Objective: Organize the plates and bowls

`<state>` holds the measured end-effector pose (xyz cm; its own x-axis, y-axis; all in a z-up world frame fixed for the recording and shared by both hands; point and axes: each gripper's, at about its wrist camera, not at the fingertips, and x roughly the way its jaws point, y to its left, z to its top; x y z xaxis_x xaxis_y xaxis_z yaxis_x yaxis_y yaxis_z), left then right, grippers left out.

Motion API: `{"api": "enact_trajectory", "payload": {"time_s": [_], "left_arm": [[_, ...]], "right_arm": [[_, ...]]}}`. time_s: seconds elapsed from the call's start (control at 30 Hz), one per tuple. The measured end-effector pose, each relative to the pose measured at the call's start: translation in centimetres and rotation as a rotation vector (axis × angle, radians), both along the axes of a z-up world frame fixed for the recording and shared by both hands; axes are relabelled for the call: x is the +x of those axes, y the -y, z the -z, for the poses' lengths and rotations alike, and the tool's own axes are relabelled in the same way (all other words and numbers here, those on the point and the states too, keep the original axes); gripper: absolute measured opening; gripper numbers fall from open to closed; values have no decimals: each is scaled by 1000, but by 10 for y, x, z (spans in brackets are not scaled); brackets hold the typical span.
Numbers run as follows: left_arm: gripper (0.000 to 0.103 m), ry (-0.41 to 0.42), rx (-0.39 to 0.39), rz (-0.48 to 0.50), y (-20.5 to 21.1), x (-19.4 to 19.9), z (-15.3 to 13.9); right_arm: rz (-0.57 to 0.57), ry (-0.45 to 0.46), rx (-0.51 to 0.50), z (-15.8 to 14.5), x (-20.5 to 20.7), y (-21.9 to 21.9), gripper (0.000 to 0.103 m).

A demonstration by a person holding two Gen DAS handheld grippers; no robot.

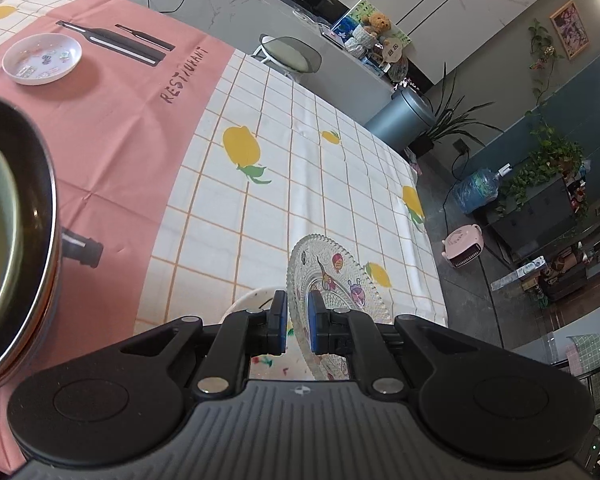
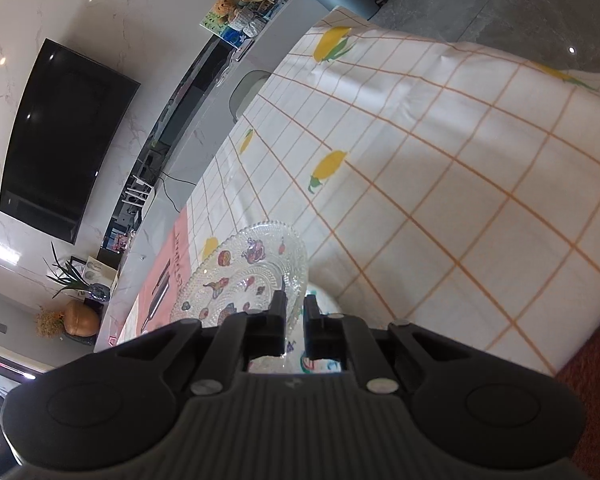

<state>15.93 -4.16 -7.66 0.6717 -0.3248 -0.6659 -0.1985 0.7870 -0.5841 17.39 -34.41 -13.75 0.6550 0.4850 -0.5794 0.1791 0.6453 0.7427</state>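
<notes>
Glass plate (image 1: 332, 280) is clamped at opposite rim edges by left gripper (image 1: 298, 322) and right gripper (image 2: 294, 322) | held tilted above table (image 1: 284, 168) | stacked bowls (image 1: 12, 240) lie left, nearer the left gripper.

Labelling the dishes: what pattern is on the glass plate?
Clear glass plate, beaded rim, cartoon stickers; right wrist view.

A wide stretch of checked tablecloth (image 1: 284, 184) lies bare ahead for a hand to pass, hemmed at the near left by stacked dark pans (image 1: 16, 232), farther off by a small white dish (image 1: 42, 58), and close below by a glass plate (image 1: 332, 280).
</notes>
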Motion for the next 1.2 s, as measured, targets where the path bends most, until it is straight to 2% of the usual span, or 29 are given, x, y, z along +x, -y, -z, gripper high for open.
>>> {"api": "enact_trajectory", "payload": {"time_s": [0.3,1.2], "left_arm": [[11,-50,2,-4,-6,-29,16],[11,-89,3,16,-7,-38,35]], "right_arm": [[-8,-14,-4,9,-32,-2,6],[-43,17,-189,7,-36,-24,6]]}}
